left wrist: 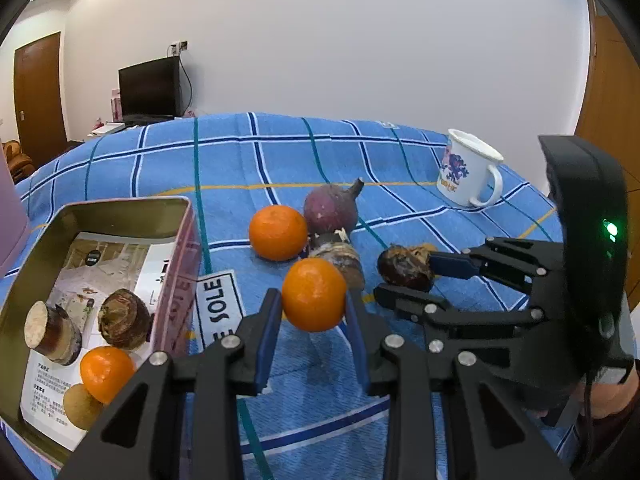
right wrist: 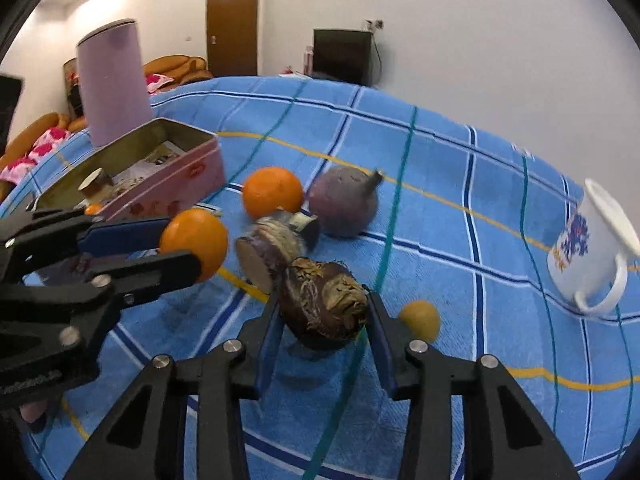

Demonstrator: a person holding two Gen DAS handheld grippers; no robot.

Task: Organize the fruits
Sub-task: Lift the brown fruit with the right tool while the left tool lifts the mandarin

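My left gripper is shut on an orange, held above the blue checked cloth; it shows at the left of the right wrist view. My right gripper is shut on a brown taro, seen from the side in the left wrist view. On the cloth lie a second orange, a purple root and a cut taro piece. The pink tin at the left holds two taro pieces, an orange and a small brown fruit.
A white mug stands at the far right of the table. A tall lilac canister stands behind the tin. A small brown fruit lies right of my right gripper. A printed card lies beside the tin.
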